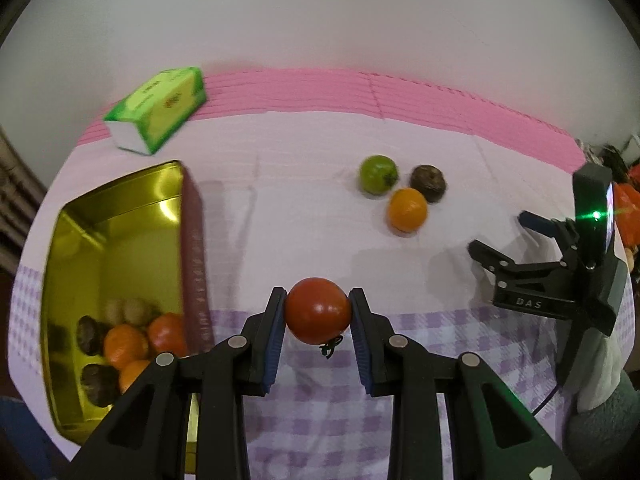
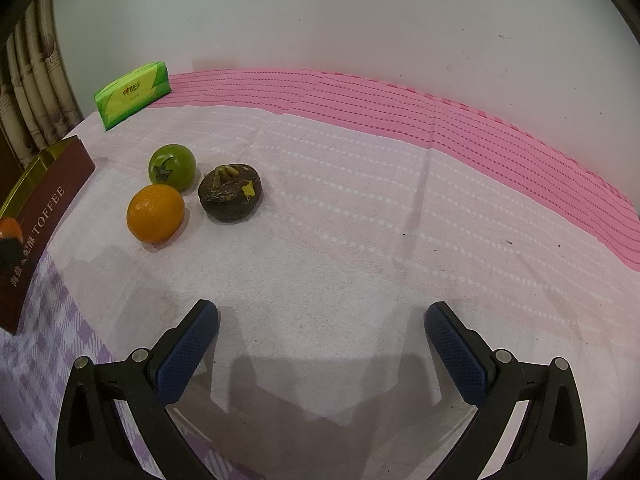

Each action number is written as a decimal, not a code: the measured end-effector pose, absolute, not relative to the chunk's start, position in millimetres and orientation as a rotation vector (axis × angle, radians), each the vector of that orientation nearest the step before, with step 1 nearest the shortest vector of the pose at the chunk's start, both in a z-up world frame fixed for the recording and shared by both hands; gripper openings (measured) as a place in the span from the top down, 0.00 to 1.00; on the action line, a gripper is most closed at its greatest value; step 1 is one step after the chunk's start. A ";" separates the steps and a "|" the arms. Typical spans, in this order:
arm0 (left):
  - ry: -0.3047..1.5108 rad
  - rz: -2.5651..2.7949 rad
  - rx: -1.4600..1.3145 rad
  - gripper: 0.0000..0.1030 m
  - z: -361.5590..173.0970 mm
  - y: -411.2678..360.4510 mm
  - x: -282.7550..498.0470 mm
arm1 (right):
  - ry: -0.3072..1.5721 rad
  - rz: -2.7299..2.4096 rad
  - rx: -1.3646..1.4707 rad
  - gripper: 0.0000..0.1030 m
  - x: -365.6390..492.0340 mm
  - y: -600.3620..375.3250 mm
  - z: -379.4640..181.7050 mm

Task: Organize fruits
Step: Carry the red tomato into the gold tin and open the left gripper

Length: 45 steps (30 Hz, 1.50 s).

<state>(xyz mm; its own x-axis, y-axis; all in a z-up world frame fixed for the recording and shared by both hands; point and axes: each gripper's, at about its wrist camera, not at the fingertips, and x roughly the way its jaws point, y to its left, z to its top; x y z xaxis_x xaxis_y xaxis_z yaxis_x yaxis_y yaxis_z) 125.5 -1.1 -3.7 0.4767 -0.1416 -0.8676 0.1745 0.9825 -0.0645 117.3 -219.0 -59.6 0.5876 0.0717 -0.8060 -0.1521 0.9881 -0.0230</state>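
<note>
1. Tomato (image 1: 318, 310): red, green stem.
2. Tin (image 1: 120, 216): gold inside, maroon outside (pale lettering).
3. Loose fruit: one green (image 2: 173, 167), one orange (image 2: 156, 213), one dark brown (image 2: 230, 192).
4. Cloth (image 2: 340, 240): white, dotted; pink band (image 2: 480, 128) far; lilac check (image 1: 320, 420) near.
5. Tissue pack (image 2: 132, 94): green, yellow.
6. Gripper pads (image 2: 188, 354): blue, on black arms.

Two wrist fisheyes, each angled down along its claw at the counter (image 2: 360, 240) (close range); shared: green fruit (image 1: 378, 173), orange (image 1: 407, 210).
</note>
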 end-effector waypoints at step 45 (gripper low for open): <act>1.090 0.056 -0.058 0.71 -17.2 131.4 97.8 | 0.934 0.129 -0.093 0.00 117.8 -218.6 -59.6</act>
<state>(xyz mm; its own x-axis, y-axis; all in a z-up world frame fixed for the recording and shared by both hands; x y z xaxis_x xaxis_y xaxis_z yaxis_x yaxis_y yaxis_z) 97.8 131.4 -17.2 0.4609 0.0169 -0.8873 -0.0743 0.9970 -0.0195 117.8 -218.6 -59.6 0.5881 0.0706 -0.8057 -0.1510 0.9882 -0.0237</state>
